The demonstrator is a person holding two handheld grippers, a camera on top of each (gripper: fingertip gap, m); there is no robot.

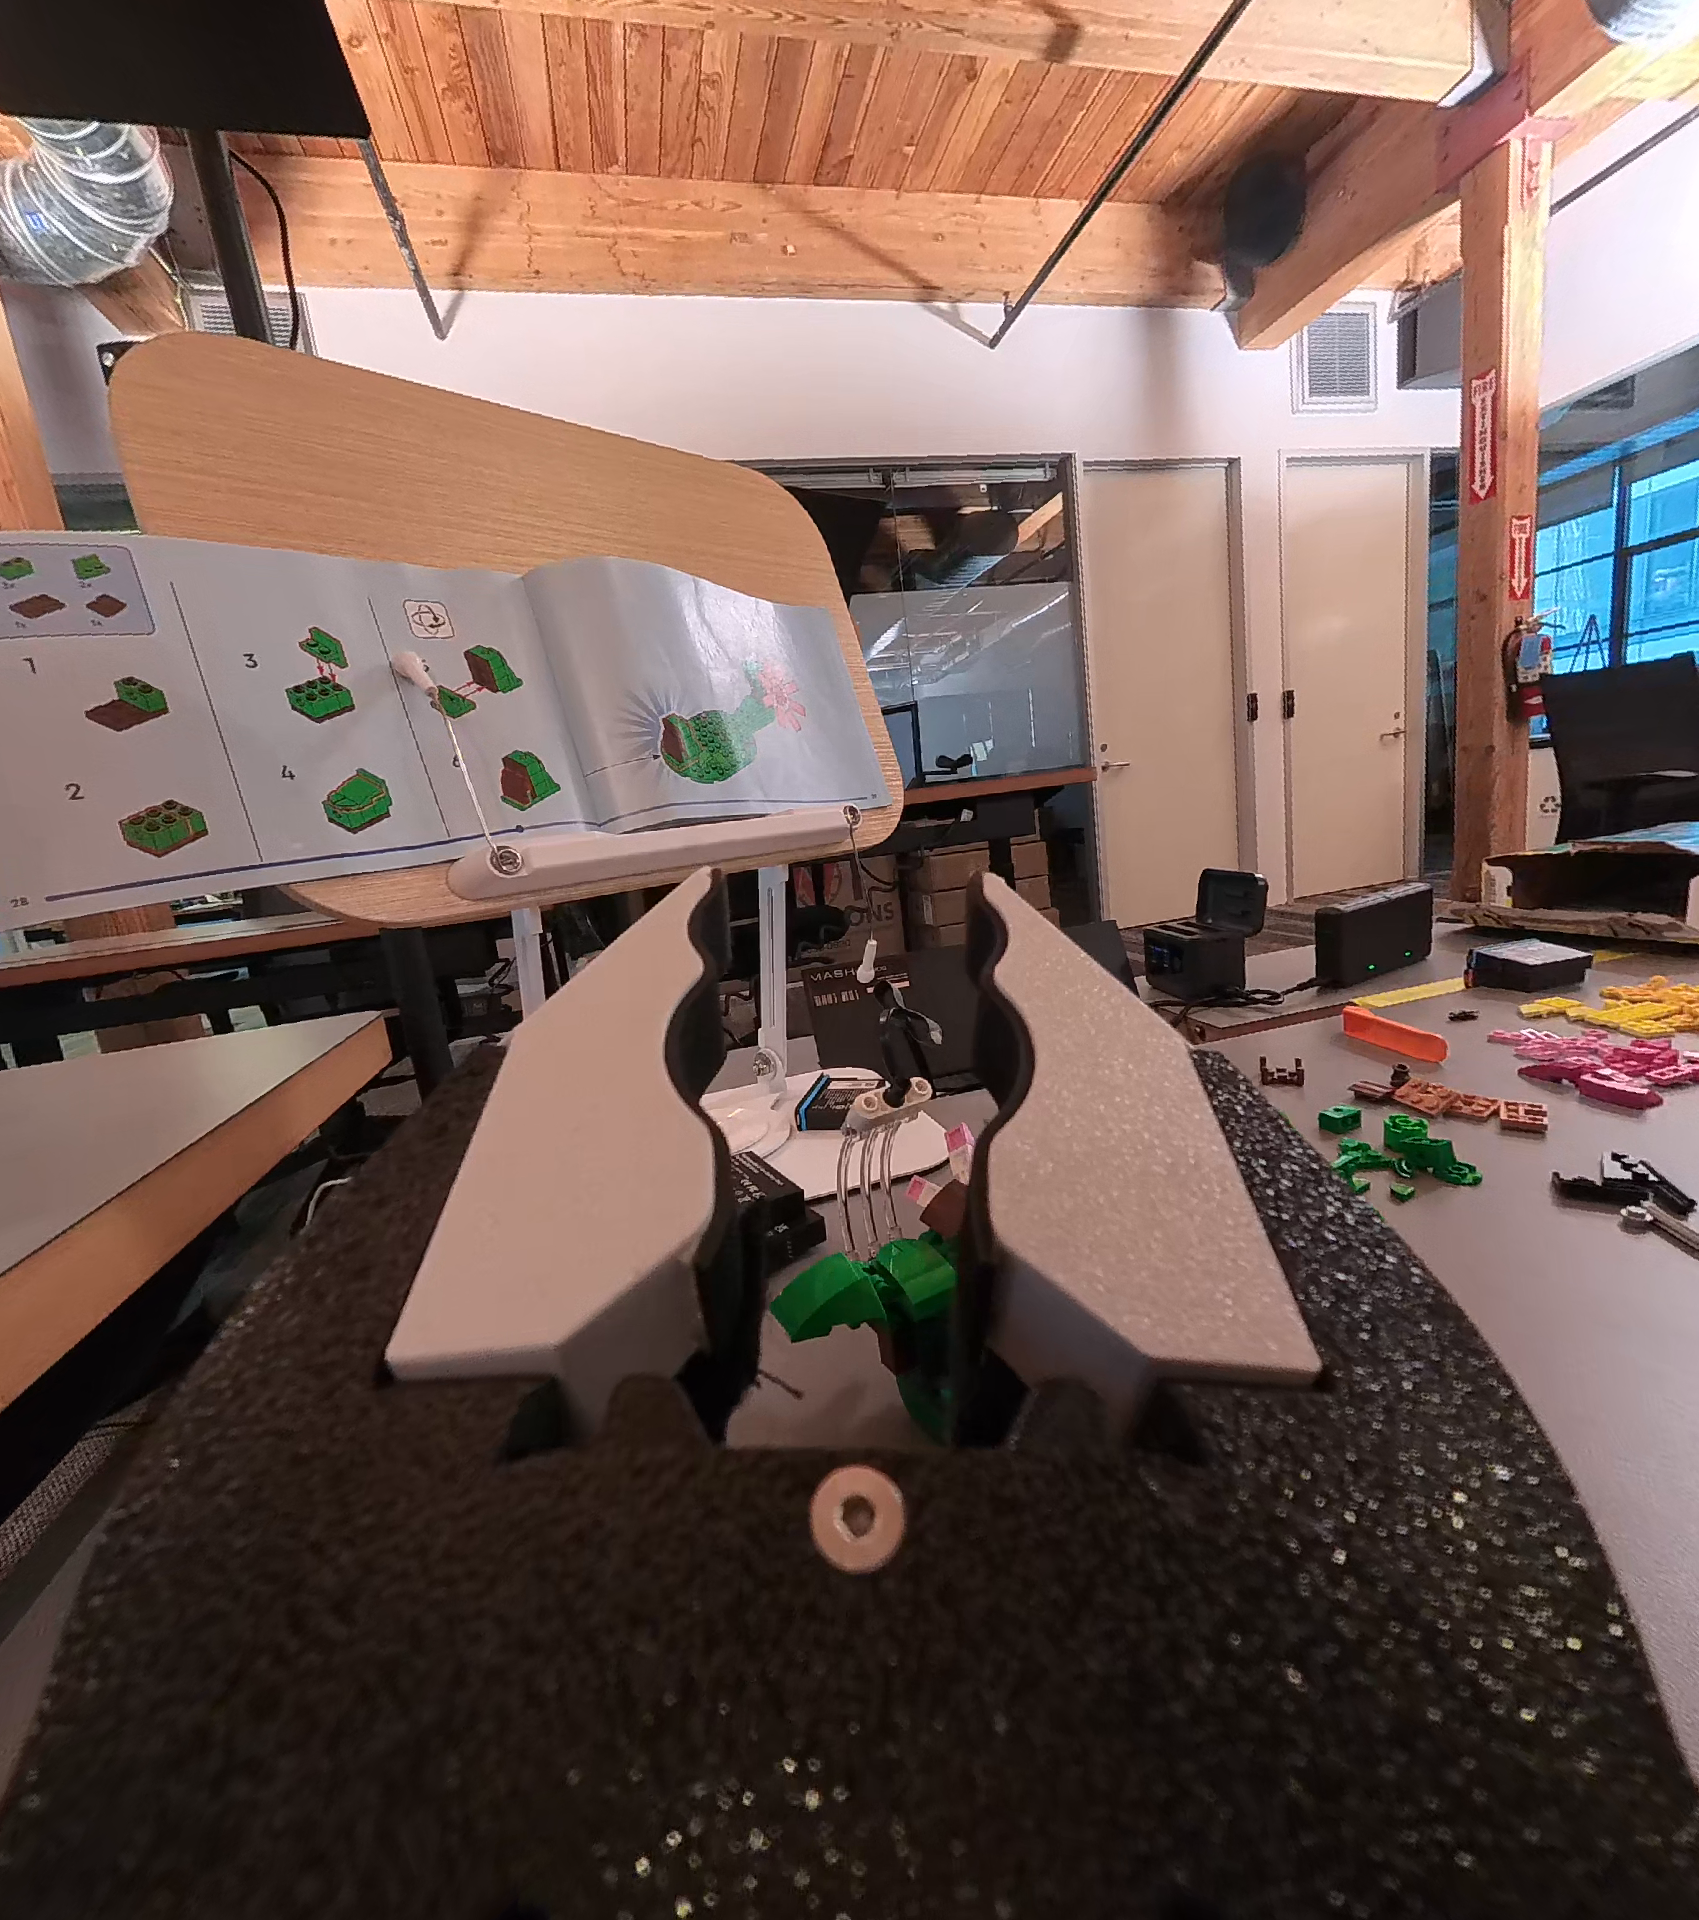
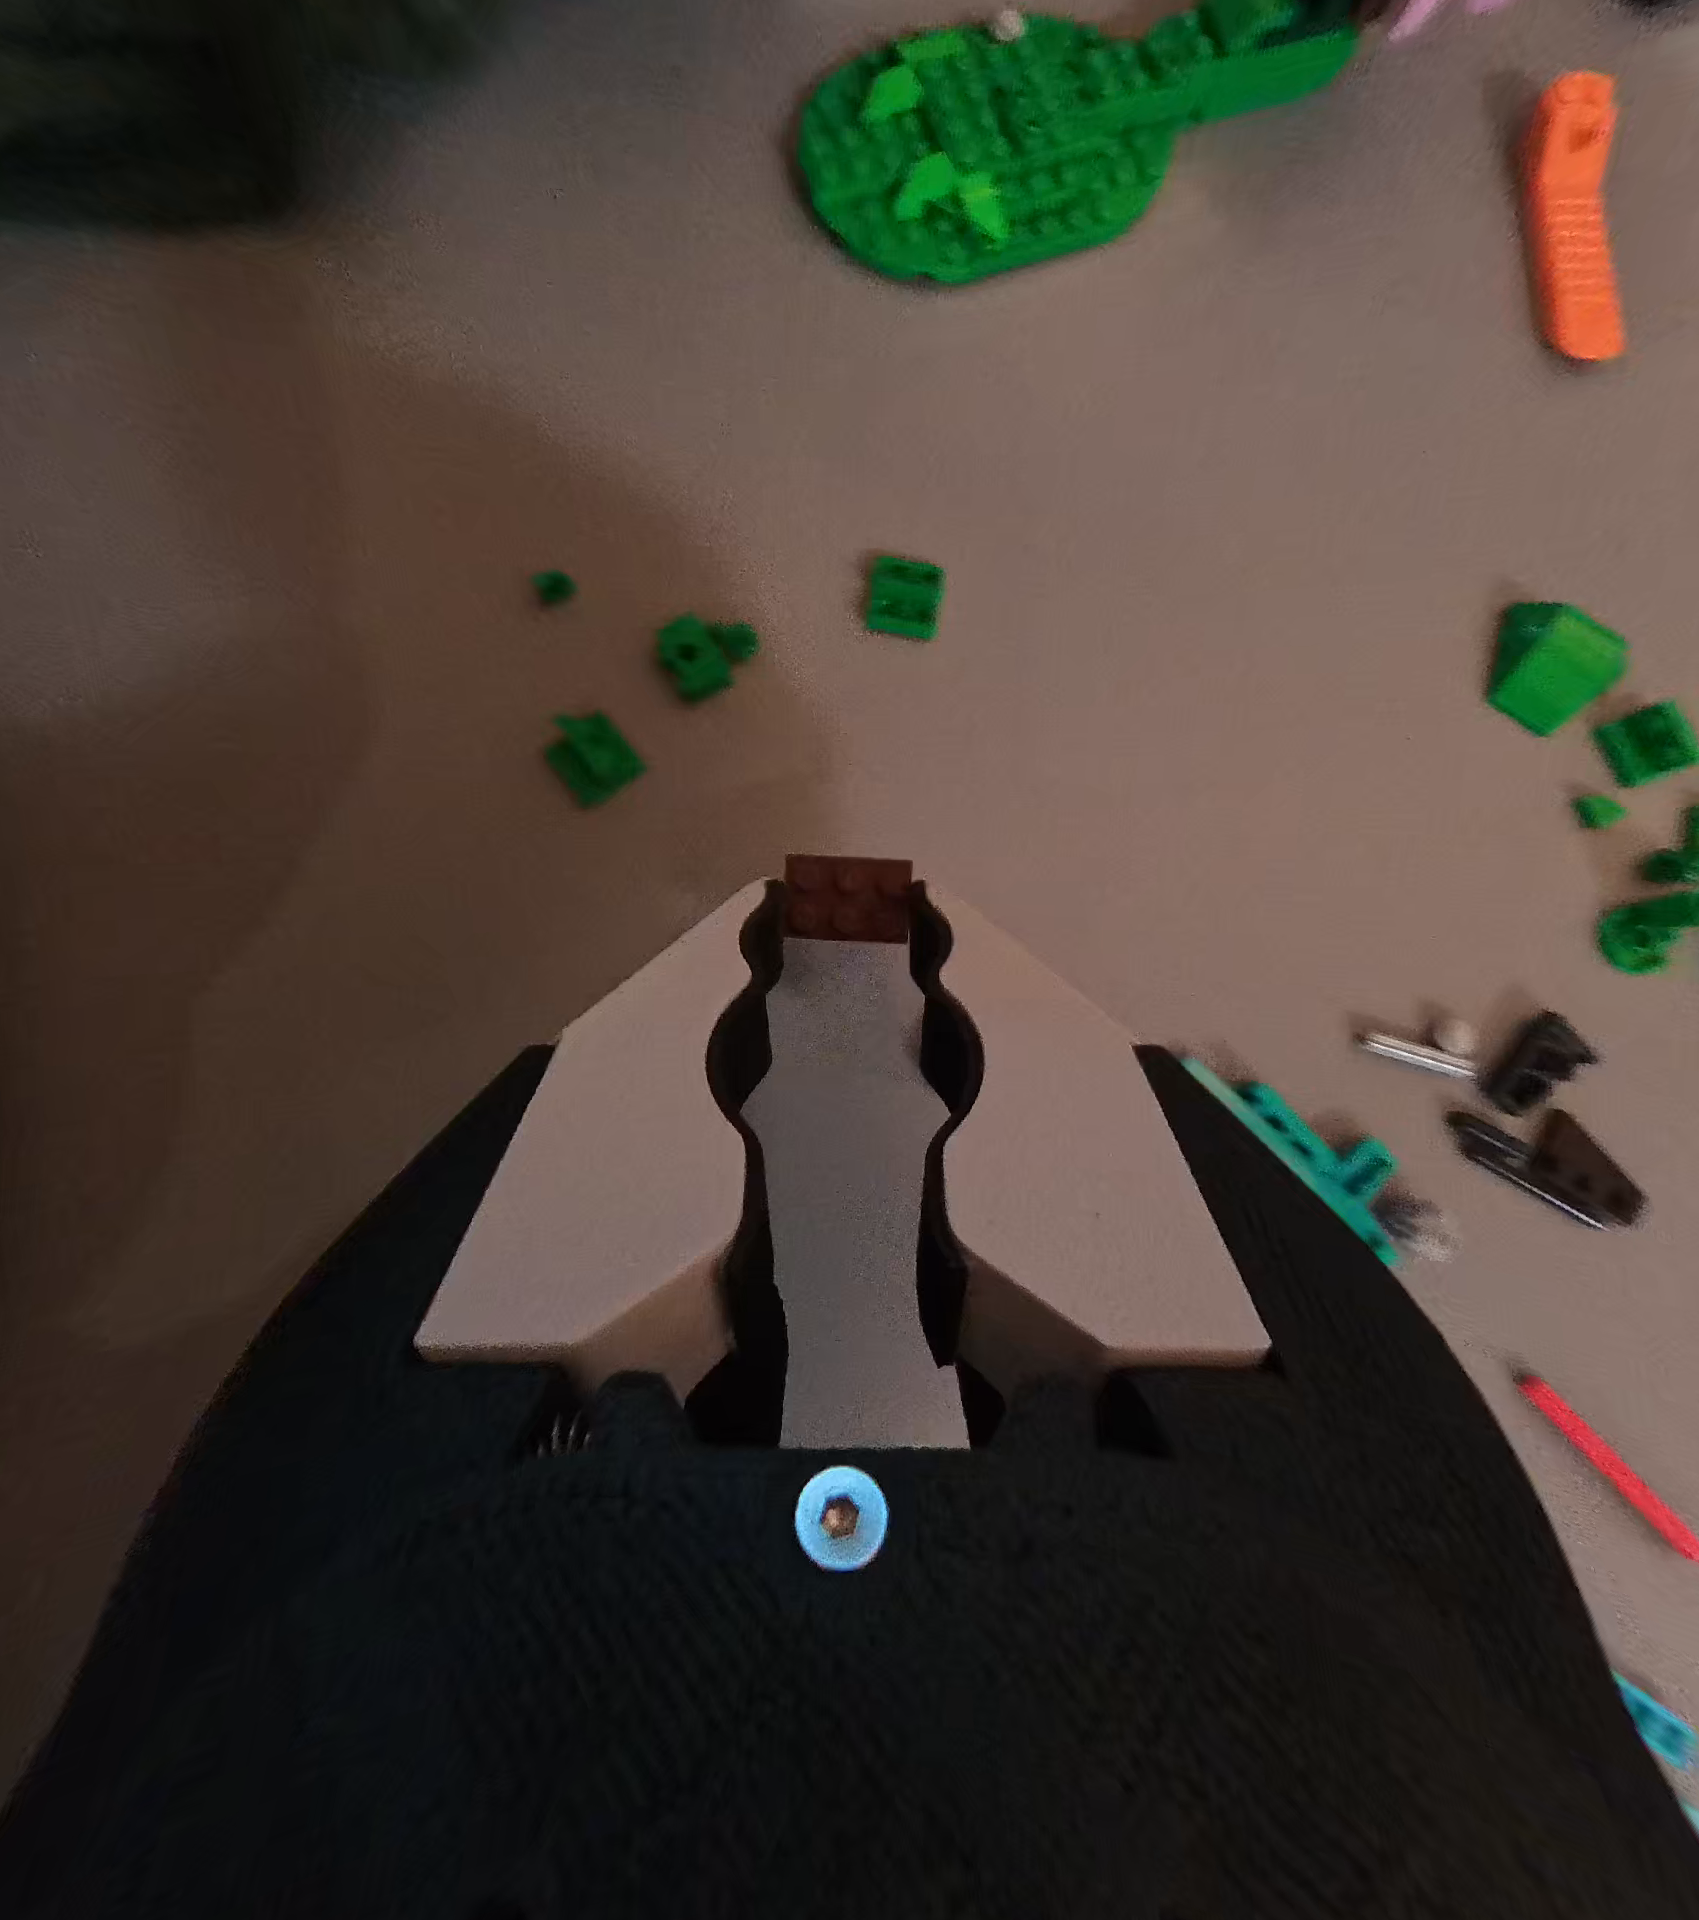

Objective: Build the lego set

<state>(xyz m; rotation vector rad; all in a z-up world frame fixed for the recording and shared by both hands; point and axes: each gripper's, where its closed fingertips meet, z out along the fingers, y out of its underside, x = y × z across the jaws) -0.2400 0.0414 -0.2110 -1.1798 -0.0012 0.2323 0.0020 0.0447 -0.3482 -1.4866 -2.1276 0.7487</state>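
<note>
- Grey counter (image 2: 1084, 499) under wood-beam ceiling, office room with doors and windows behind.
- Left claw (image 1: 845, 914): tips well apart, clearly wide open. A green lego build (image 1: 886, 1304) with clear curved stems sits low between the fingers; right finger's black pad is at its edge, but cannot tell whether it is gripped.
- Instruction booklet (image 1: 305, 717) open on a wooden stand (image 1: 429, 468), 11 o'clock of the left claw.
- At 3 o'clock in left wrist view, loose piles on the counter: yellow pieces (image 1: 1676, 1013), pink pieces (image 1: 1634, 1070), brown pieces (image 1: 1447, 1101), green pieces (image 1: 1401, 1148).
- Torn cardboard box (image 1: 1645, 894) at 2 o'clock, black chargers just left of it.
- Right claw (image 2: 850, 883): nearly closed, pinching a brown lego brick (image 2: 847, 896) at the fingertips, studs facing the camera, held above the counter.
- Right wrist view is motion-blurred.
- Green baseplate build (image 2: 1021, 145) flat on the counter at 12–1 o'clock of the right claw, well apart.
- Orange brick separator (image 2: 1572, 218) at 2 o'clock.
- Small green pieces (image 2: 689, 655) scattered at 11 o'clock, more at 3 o'clock.
- Black parts (image 2: 1541, 1132) and a red rod (image 2: 1614, 1465) at 3–4 o'clock.
</note>
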